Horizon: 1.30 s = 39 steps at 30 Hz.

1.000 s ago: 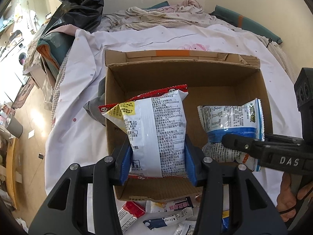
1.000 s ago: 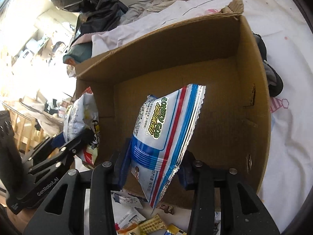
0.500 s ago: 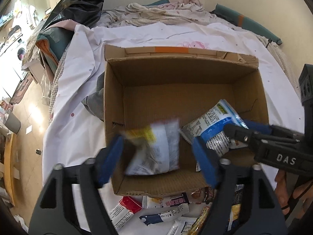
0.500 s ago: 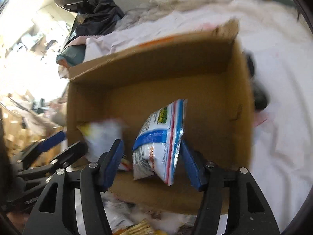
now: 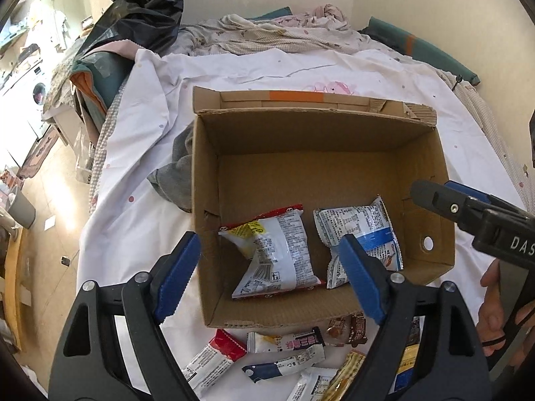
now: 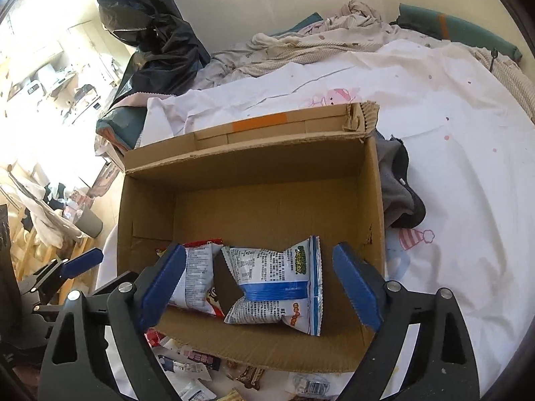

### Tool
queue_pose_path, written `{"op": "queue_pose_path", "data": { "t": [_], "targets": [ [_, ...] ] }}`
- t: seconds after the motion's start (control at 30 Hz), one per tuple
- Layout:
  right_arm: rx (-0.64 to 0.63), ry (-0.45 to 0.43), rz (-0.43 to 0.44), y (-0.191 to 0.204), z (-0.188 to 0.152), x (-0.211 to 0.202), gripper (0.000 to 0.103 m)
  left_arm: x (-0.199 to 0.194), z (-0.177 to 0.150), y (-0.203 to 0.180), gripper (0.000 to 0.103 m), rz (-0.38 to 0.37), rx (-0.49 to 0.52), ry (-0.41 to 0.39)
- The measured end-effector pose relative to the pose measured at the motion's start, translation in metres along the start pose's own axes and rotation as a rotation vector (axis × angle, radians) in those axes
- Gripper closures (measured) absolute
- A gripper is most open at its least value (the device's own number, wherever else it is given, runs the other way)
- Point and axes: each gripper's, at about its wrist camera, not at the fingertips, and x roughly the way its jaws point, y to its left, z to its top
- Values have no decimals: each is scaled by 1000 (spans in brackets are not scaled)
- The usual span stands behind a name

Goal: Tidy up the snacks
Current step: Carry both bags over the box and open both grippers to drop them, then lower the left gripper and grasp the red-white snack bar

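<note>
White bedsheet (image 5: 254, 77) under my cardboard box (image 5: 314, 143). Both claws have just opened and hang empty: left claw (image 5: 271, 274), right claw (image 6: 259, 284). The red-edged snack bag (image 5: 277, 254) and the blue-striped snack bag (image 6: 277, 284) now lie side by side in the box; small packets (image 5: 284, 357) wait outside. Right claw reads "DAS".

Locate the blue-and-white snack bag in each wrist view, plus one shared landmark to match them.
Left wrist: blue-and-white snack bag lies on the cardboard box floor, right of the red-edged bag, partly behind the left gripper's right finger.
Right wrist: bag lies lower centre, between the right gripper's open jaws, untouched.
Shared landmark: orange tape strip on the box's far flap.
</note>
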Motion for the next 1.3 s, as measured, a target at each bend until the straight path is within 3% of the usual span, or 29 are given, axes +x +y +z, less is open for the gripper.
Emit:
{"op": "queue_pose_path", "data": {
  "t": [0.33, 0.47, 0.87, 1.03, 1.17, 1.3],
  "targets": [
    [23, -13, 69, 5, -21, -38, 11, -34, -14, 24, 21, 9, -35, -24],
    [-6, -27, 100, 13, -33, -57, 11, -49, -23, 35, 10, 26, -47, -39],
    [97, 81, 67, 4, -86, -74, 11, -67, -61, 62, 10, 39, -76, 21],
    [170, 133, 60, -2, -102, -69, 11, -50, -80, 75, 10, 136, -94, 99],
    [230, 161, 66, -6, -108, -61, 11, -21, -92, 83, 11, 92, -131, 227],
    [246, 165, 59, -9, -108, -57, 11, 16, -104, 65, 11, 116, 0, 357]
  ]
}}
